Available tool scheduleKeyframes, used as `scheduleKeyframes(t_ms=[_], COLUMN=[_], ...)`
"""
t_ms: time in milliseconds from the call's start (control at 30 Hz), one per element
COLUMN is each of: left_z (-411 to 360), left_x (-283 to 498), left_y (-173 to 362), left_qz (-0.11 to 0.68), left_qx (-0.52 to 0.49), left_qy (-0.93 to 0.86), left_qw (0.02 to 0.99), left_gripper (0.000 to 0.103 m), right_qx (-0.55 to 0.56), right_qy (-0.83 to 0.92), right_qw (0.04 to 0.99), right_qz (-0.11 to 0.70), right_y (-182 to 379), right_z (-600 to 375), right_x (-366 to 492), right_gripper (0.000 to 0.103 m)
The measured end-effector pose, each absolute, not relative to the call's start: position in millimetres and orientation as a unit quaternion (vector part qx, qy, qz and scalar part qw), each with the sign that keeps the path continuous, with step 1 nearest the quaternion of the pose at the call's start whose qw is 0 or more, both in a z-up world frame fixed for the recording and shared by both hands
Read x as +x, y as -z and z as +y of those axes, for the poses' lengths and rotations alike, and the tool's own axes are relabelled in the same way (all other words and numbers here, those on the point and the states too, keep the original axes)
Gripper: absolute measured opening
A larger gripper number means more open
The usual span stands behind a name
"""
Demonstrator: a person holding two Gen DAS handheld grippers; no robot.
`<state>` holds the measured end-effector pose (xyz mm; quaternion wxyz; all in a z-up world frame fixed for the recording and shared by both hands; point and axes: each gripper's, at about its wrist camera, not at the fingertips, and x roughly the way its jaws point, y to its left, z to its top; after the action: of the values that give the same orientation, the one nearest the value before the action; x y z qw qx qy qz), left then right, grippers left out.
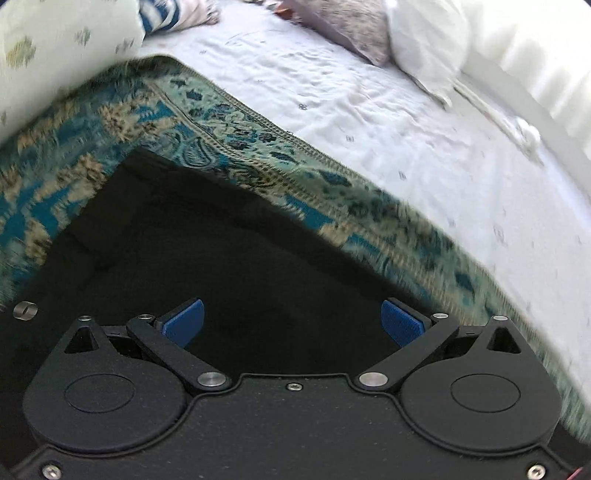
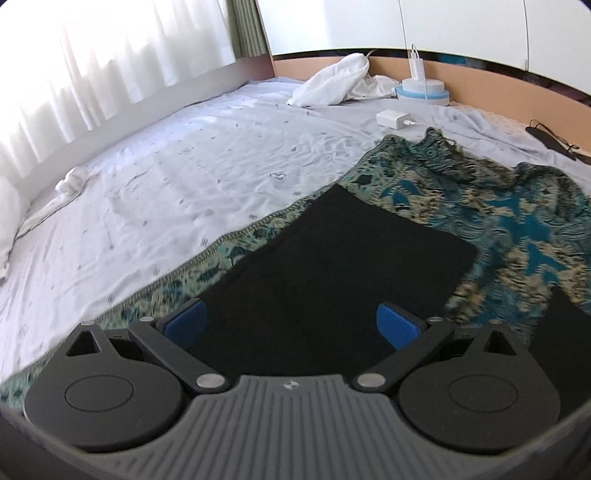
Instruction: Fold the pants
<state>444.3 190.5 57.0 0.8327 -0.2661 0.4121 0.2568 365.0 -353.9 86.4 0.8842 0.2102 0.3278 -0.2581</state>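
Observation:
Black pants (image 1: 207, 251) lie flat on a teal patterned rug (image 1: 258, 147) spread over a bed. In the left wrist view my left gripper (image 1: 291, 321) hovers over the dark cloth, open, its blue pads (image 1: 184, 323) wide apart with nothing between them. In the right wrist view the black pants (image 2: 332, 266) stretch away over the patterned rug (image 2: 517, 236), with a second black part (image 2: 565, 332) at the right edge. My right gripper (image 2: 291, 325) is open above the pants, blue pads (image 2: 399, 326) spread and empty.
A white bedsheet (image 2: 184, 177) covers the bed. White pillows (image 1: 424, 40) and a grey cushion (image 1: 351, 26) lie at one end. A white cloth (image 2: 336, 81), a charger (image 2: 393, 119) and a round white-blue device (image 2: 423, 90) sit near the headboard. Curtains (image 2: 92, 55) hang at the left.

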Motion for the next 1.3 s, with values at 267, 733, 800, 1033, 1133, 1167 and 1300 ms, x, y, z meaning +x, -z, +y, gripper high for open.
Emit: scheduleKeyframes(t_ms=[267,733,800,1033,1133,1167,1300], left_z=[188.3,167.6,168.3,161.3,155.3,152.4,146.1], left_x=[481.6,510.4,511.2,511.9,507.2,505.1,494.7], left_y=[-26.8,-10.3,-10.1,-8.1,-10.0,-11.7,-19.6], left_qz=[0.376,0.387,0.386,0.379,0.367,0.363,0.353], left_qx=[-0.313,-0.222,-0.221,-0.197,-0.175,-0.166,-0.150], left_qy=[-0.360,-0.432,-0.433,-0.436,-0.423,-0.420,-0.413], left_qw=[0.794,0.784,0.784,0.792,0.809,0.815,0.826], left_gripper=[0.103,0.103,0.103,0.102,0.082,0.074,0.023], right_qx=[0.211,0.226,0.191,0.125,0.131,0.133,0.122], right_qy=[0.320,0.381,0.394,0.422,0.426,0.423,0.465], right_qw=[0.855,0.818,0.820,0.815,0.815,0.816,0.794], right_qz=[0.349,0.366,0.370,0.377,0.372,0.371,0.373], right_y=[-51.1,-5.8,-1.3,11.3,4.9,2.5,-3.9], right_z=[-352.1,-353.9,-348.5,-334.0,-335.7,-336.3,-336.5], right_x=[428.5,499.0,509.0,523.7,520.4,519.2,510.8], right_gripper=[0.103,0.103,0.103,0.097,0.074,0.070,0.008])
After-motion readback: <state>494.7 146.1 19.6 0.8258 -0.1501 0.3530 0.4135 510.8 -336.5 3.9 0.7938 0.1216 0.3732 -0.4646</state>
